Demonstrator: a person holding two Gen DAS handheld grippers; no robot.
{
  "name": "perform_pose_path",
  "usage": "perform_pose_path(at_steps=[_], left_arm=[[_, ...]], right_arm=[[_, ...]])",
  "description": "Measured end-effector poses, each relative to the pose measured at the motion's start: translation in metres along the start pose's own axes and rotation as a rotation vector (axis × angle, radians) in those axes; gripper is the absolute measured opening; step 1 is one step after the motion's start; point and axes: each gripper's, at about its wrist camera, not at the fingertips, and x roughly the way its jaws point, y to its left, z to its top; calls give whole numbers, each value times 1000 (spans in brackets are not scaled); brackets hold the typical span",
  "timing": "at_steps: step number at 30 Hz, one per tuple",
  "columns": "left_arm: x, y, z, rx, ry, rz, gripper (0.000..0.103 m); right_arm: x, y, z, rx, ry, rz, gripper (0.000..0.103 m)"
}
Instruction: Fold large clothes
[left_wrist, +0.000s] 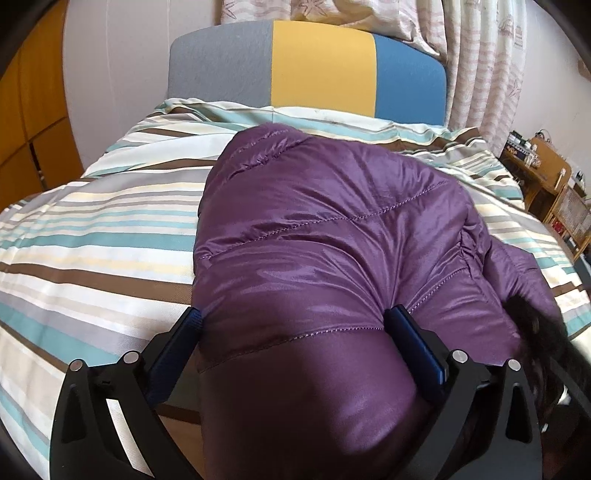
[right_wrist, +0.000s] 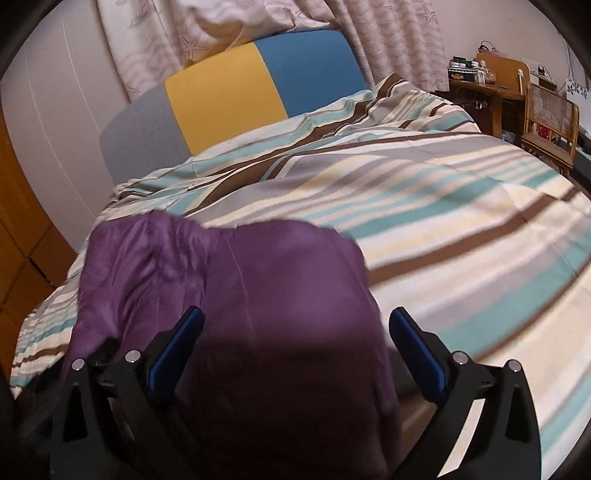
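Both grippers tilt downward over the purple puffer jacket (left_wrist: 332, 240), which lies mid-frame on the striped duvet (left_wrist: 92, 236). The left gripper (left_wrist: 291, 321) stands wide, jacket bulging between its fingers; whether it grips I cannot tell. The right gripper (right_wrist: 295, 321) is spread wide, not clamping.

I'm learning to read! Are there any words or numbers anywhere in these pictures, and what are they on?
No words or numbers can be read here.
Purple jacket: no label or logo shows.
Striped bedcover: only stripes.
Headboard: plain grey, yellow and blue panels.
Curtain: a starfish pattern, no letters.
Boxes on the wooden desk: some print, too small and blurred to read.
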Motion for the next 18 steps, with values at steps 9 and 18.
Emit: perform_pose_path(at_steps=[9, 18], left_arm=[[-35, -31, -36, 250, -116, -1, 100], [-28, -23, -33, 210, -75, -21, 100]], right_arm=[[-16, -17, -22, 42, 66, -40, 101], [-18, -3, -26, -31, 41, -108, 101]])
